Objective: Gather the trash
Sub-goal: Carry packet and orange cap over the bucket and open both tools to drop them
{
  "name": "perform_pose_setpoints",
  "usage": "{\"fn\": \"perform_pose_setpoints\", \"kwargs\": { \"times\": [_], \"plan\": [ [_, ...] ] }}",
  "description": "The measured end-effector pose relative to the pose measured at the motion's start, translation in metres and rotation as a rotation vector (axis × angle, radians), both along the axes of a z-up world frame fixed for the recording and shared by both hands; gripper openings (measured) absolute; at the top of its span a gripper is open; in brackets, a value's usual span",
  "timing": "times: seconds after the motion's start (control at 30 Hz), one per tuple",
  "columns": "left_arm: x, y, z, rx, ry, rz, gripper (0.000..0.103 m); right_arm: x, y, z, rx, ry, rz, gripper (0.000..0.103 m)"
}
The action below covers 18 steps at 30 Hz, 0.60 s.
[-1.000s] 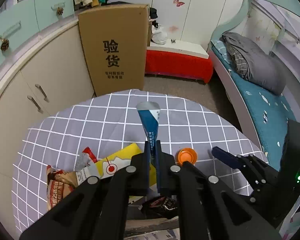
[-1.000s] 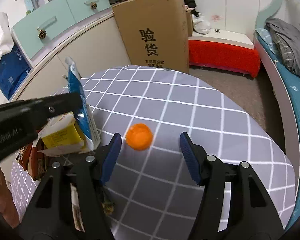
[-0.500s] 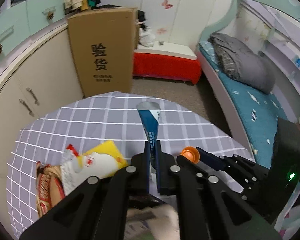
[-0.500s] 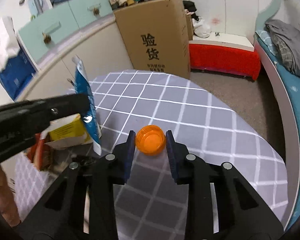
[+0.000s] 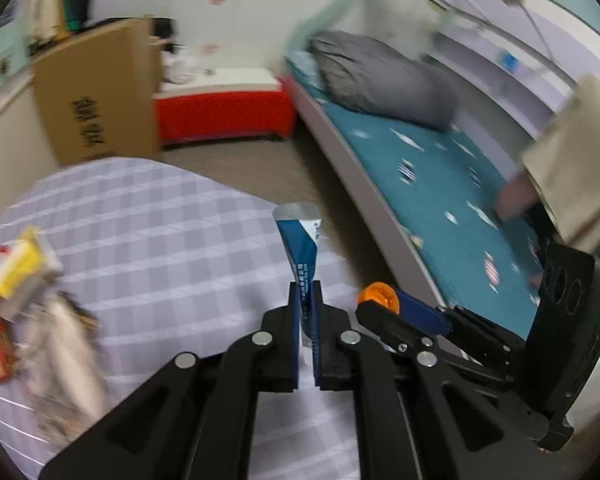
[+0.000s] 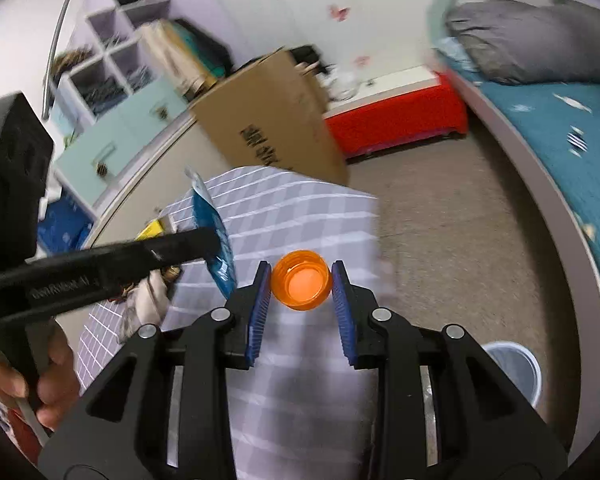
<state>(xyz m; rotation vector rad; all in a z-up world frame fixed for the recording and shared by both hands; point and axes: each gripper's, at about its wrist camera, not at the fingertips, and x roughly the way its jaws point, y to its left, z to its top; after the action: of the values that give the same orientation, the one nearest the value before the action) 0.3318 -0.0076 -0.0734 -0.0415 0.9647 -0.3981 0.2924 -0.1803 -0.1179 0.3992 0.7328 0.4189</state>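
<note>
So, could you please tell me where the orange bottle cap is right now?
The orange bottle cap sits pinched in the right claw, open side facing the camera, held above the checked tablecloth edge, right of the blue wrapper.

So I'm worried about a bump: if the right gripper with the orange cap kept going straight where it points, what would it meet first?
Probably the carpeted floor past the table edge. The right gripper holds the orange cap over that edge; depth is unclear.

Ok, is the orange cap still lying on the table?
No, the orange cap is pinched between the right gripper pads, lifted off the checked tablecloth.
</note>
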Motion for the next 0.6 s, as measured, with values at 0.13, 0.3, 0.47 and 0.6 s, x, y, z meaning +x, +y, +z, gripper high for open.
{"fn": "perform_pose_setpoints", "kwargs": {
  "times": [0.13, 0.3, 0.47, 0.6],
  "plan": [
    [-0.023, -0.074, -0.028, -0.039, 0.071, -0.116, 0.005, -0.041, -0.056, -0.017, 0.003, -0.006, -0.112, 0.031],
    [-0.046, -0.151, -0.081, 0.022, 0.14, -0.209, 0.005, -0.083, -0.121, -0.066, 0.052, 0.056, -0.269, 0.031],
    [-0.05, -0.194, -0.143, 0.066, 0.228, -0.236, 0.005, -0.098, -0.158, -0.137, 0.076, 0.185, -0.367, 0.031],
    [-0.043, -0.211, -0.2, 0.128, 0.295, -0.23, 0.005, -0.101, -0.175, -0.192, 0.104, 0.285, -0.42, 0.031]
  ]
}}
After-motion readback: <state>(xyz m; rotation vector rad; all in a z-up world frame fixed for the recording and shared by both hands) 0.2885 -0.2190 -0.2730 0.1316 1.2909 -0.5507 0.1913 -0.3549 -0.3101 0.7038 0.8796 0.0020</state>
